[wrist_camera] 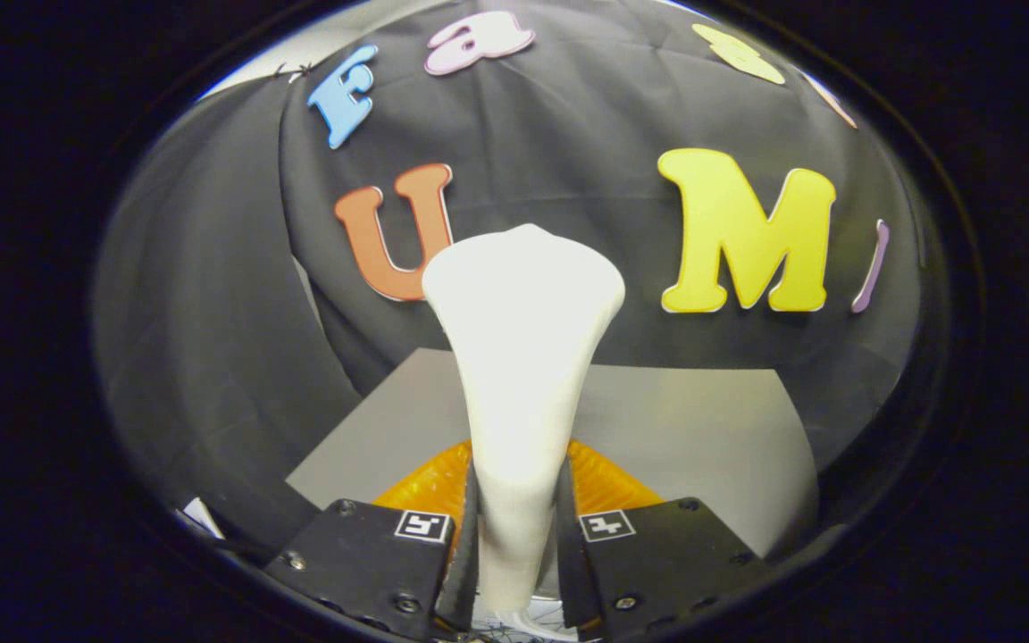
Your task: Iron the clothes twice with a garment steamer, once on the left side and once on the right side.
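Tongs [519, 536] clamped on the white steamer [522, 357], both fingers [372, 554] pressing its narrow handle, wide head rising ahead of them against the black cloth [211, 313], grey worktop [693, 420] beyond, orange thing [430, 482] just behind the handle

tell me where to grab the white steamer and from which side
Grip the white steamer on its narrow handle, low down, coming from behind with a finger on each flat side. It flares wide toward the head, so only the slim neck fits. The hand-held gripper is clamped there now, above the orange cloth.
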